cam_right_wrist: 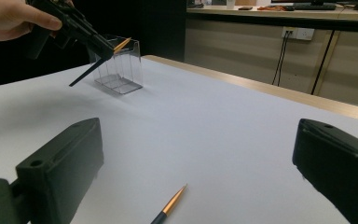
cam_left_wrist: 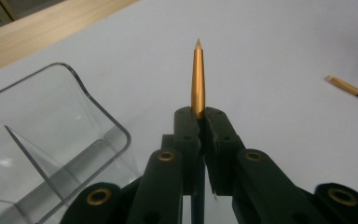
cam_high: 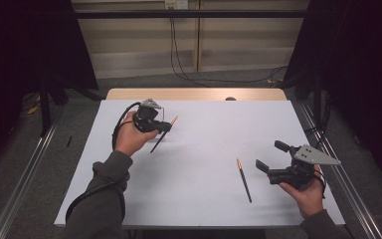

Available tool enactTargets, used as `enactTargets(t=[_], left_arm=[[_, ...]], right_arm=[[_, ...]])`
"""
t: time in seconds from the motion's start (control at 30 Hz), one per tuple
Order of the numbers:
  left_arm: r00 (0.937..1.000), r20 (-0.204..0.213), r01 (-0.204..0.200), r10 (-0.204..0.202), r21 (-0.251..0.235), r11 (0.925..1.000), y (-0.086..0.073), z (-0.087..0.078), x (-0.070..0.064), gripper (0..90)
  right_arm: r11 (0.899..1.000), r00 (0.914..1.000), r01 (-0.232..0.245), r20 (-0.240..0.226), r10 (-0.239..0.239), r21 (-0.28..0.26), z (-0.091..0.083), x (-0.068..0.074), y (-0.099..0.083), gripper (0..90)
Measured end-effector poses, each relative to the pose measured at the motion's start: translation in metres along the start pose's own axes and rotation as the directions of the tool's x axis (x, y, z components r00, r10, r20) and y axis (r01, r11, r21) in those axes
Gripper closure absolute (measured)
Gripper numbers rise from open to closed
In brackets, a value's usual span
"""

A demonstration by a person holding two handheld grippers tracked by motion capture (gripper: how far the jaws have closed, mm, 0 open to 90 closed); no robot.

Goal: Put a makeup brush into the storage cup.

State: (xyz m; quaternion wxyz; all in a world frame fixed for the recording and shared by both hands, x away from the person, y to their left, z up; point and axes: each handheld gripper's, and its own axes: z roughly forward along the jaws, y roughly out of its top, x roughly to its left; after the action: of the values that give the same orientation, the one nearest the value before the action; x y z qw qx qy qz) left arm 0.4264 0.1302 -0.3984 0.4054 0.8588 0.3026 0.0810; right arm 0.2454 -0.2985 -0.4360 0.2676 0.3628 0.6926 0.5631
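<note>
The left gripper (cam_high: 160, 127) has its jaws pressed together on a pen (cam_left_wrist: 198, 79), pinching it near the gold end so that the gold tip sticks out ahead of the jaws and the dark shaft trails back and down below the hand (cam_high: 132, 139). Held this way, raised off the table (cam_high: 199, 149) and tilted, the pen seems ready to be dropped into something rather than laid flat. That something is probably the clear plastic holder (cam_left_wrist: 51, 144), which stands just beside the gripper on the far left part of the white sheet; in the left gripper view its open top and an inner divider show, so it looks made to take pens standing up. The pen is near the holder's rim but not yet inside it.

The right gripper (cam_high: 268, 158) rests in the other hand (cam_high: 306, 191) near the table's right edge with its jaws spread wide and nothing between them. A second pen (cam_high: 244, 180) lies flat on the sheet just to the left of those open jaws, gold tip pointing away from the person. The open jaws near it suggest that this pen is next to be picked up, though that is only a guess.
</note>
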Motion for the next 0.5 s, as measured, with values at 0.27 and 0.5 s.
enactTargets(t=[0.27,0.5], left_arm=[[0.9998,-0.016,-0.011,0.010,-0.065,0.9978,0.0054,-0.0028,-0.0029,84.2],[0.9996,-0.023,0.010,-0.013,-0.134,0.9910,0.0088,-0.0056,-0.0051,84.2]], right_arm=[[1.000,1.0000,0.002,-0.002,-0.002,0.002,0.0000,-0.0005,-0.0001,1.4],[1.000,1.0000,0.001,0.000,-0.001,0.001,0.0001,-0.0001,0.0000,1.4]])
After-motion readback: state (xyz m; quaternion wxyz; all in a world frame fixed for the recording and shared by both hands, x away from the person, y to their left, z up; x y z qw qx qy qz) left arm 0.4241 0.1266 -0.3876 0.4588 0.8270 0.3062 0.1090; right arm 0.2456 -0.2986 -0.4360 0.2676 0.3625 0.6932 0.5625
